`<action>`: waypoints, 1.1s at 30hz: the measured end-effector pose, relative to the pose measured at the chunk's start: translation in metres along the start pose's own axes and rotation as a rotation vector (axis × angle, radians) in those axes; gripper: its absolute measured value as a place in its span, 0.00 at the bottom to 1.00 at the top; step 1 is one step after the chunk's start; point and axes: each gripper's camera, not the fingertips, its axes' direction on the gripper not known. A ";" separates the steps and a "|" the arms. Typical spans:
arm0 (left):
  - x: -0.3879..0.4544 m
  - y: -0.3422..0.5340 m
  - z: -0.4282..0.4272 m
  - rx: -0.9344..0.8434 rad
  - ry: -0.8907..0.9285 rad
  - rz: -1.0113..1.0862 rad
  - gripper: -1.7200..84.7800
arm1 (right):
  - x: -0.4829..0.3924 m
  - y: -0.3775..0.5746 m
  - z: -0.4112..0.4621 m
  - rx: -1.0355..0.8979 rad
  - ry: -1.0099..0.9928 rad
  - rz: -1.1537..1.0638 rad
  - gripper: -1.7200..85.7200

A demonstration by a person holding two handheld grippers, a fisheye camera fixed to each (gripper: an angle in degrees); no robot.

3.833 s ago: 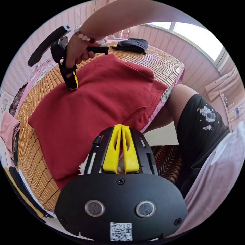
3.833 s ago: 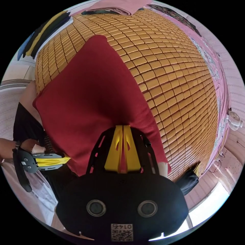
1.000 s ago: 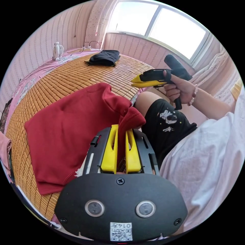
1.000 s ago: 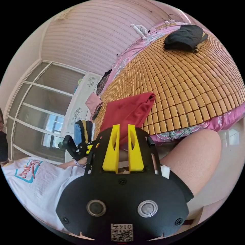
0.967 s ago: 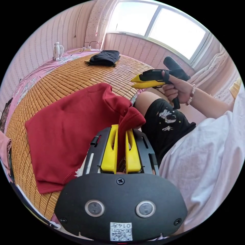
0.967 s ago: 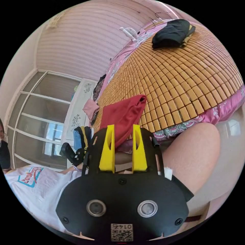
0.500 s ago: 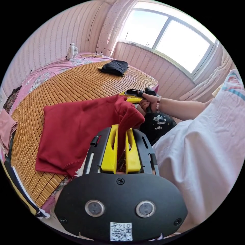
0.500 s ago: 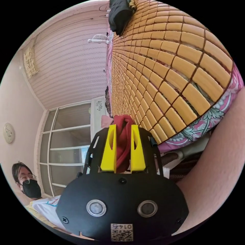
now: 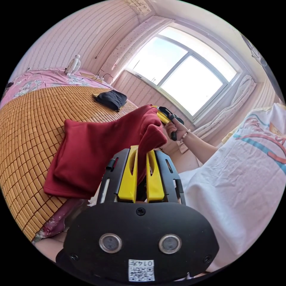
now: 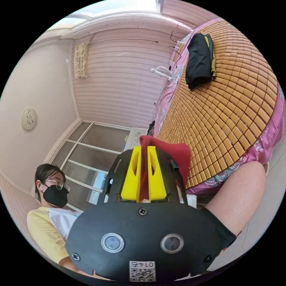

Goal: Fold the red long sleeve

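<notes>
Both hand-held grippers, left (image 9: 140,166) and right (image 10: 144,172), now clamp the red top (image 9: 98,149); a second ago only the left one did. Its near edge is lifted off the bed mat (image 9: 26,119), far part resting there, likely ready to carry over.

red long sleeve's (image 9: 98,146) sleeves folded under

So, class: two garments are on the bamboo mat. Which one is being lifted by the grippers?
The red long sleeve, pinched at its raised edge; the black garment lies untouched farther back.
</notes>
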 end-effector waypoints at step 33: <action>-0.174 0.072 -0.050 0.074 -0.402 -0.714 0.08 | -0.005 -0.039 0.459 -0.487 0.671 -0.272 0.03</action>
